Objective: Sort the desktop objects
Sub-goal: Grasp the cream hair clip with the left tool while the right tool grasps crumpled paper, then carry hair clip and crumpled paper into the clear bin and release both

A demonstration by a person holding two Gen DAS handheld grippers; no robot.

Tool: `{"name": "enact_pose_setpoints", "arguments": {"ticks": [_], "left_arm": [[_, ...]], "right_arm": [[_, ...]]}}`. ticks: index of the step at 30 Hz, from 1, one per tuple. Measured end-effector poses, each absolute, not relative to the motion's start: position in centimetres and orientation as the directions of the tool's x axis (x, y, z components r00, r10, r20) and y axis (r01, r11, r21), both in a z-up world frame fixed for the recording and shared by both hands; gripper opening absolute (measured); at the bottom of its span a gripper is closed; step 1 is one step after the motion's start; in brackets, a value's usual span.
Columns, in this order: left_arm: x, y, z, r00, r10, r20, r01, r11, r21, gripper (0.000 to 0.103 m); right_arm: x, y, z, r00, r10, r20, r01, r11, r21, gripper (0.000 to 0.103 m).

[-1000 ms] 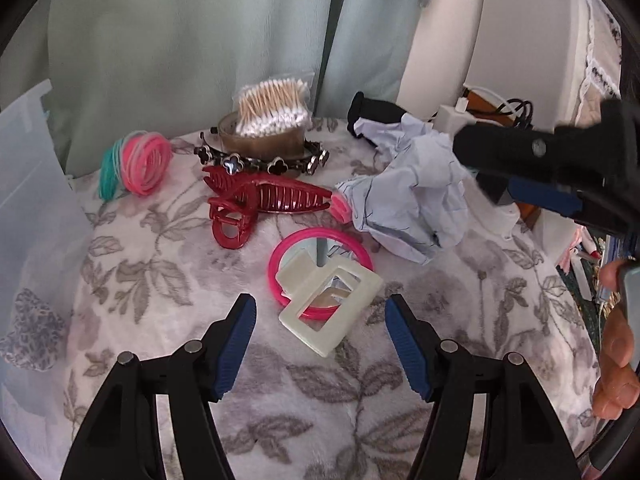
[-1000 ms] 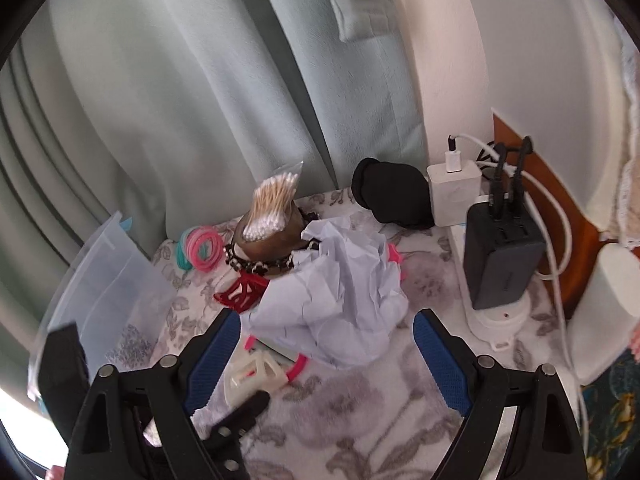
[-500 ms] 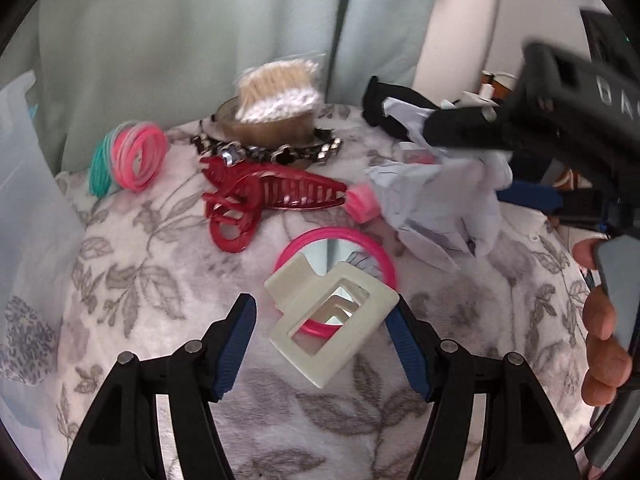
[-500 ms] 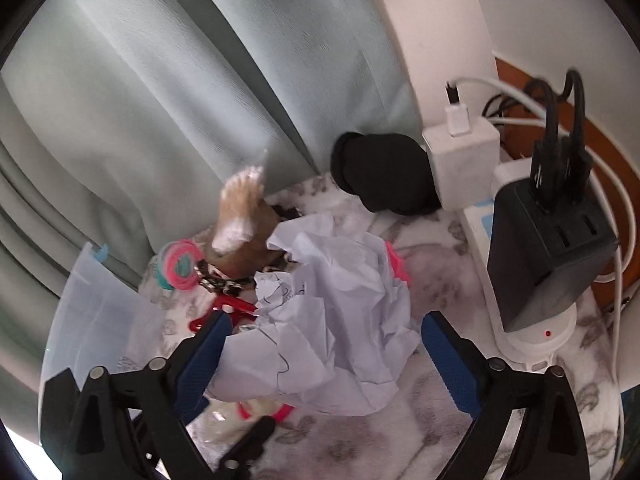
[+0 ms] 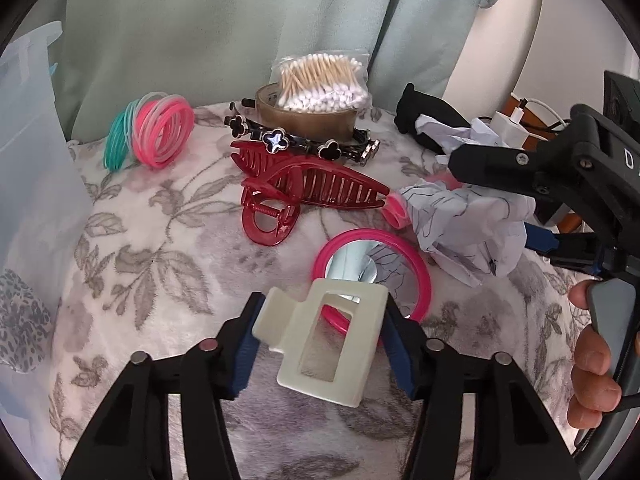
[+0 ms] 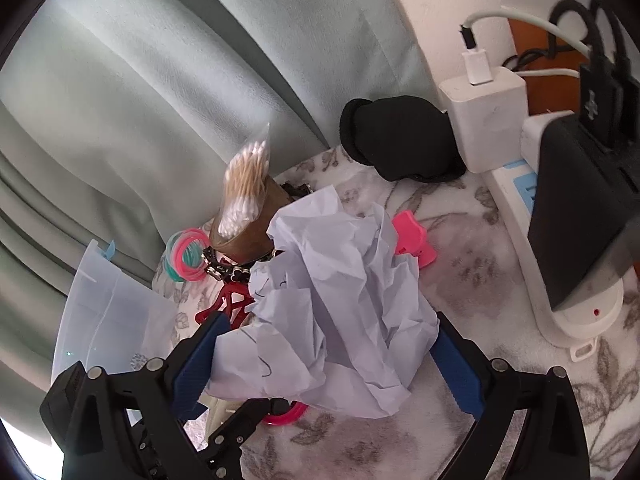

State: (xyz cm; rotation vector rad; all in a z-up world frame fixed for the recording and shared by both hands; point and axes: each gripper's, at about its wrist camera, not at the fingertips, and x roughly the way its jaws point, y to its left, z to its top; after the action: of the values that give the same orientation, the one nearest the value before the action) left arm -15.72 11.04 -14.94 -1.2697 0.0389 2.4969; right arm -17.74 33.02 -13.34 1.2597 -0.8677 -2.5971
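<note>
L gripper [image 5: 322, 344]: jaws pinching the cream hair clip [image 5: 324, 344], both blue pads against its sides, near edge of the table [image 5: 160, 280]. Clip overlaps the near rim of the pink round mirror [image 5: 420, 276] just beyond. R gripper [image 6: 320, 356]: jaws closed in on the crumpled paper [image 6: 340, 320], pads touching both its sides; whether it is lifted, can't tell. Paper sits right of the mirror. Farther: red claw clip [image 5: 304, 196], black clover headband [image 5: 304, 144], tape roll [image 5: 308, 120] w/ bag of cotton swabs [image 5: 320, 84] on top. Far left: pink & teal hair ties [image 5: 152, 132]. Left edge: clear plastic bin [image 5: 32, 184]. Far right: black pouch [image 6: 400, 144], white charger [image 6: 484, 116].
</note>
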Motion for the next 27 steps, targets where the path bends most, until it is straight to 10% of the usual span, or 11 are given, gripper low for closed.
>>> {"name": "enact_pose_setpoints", "arguments": {"ticks": [27], "left_arm": [[-11.9, 10.0, -12.4, -0.565, 0.324, -0.759, -0.289, -0.939, -0.186, 0.055]], "right_arm": [[-10.2, 32.8, -9.4, -0.681, -0.336, -0.651, -0.152, -0.805, 0.574, 0.092]]}}
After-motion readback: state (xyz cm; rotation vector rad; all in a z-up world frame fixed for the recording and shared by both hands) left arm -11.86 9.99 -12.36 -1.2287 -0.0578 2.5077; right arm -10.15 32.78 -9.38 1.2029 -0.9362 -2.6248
